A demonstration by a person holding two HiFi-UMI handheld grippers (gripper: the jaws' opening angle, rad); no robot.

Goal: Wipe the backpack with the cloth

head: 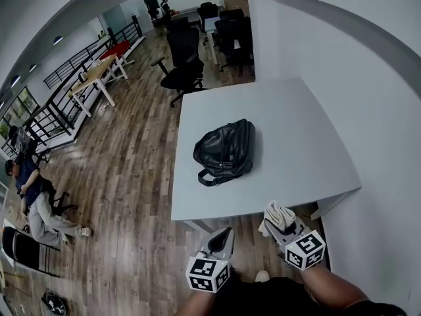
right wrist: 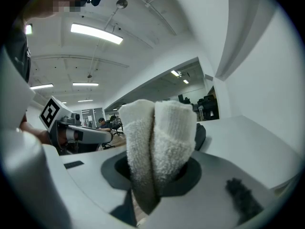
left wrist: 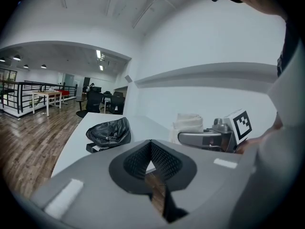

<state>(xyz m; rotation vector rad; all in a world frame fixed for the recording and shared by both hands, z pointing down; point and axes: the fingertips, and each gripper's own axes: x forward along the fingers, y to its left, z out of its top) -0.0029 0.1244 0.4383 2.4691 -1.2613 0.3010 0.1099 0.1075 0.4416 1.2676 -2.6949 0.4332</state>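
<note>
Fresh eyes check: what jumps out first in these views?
A black leather backpack lies alone mid-way on the white table. Short of its near edge, the right gripper is shut on a folded white terry cloth; the left gripper beside it is shut, empty.

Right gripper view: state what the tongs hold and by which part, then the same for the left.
Right tongs: shut on the folded white cloth, clamped at its lower end, fold upward. Left tongs: shut, nothing held.
</note>
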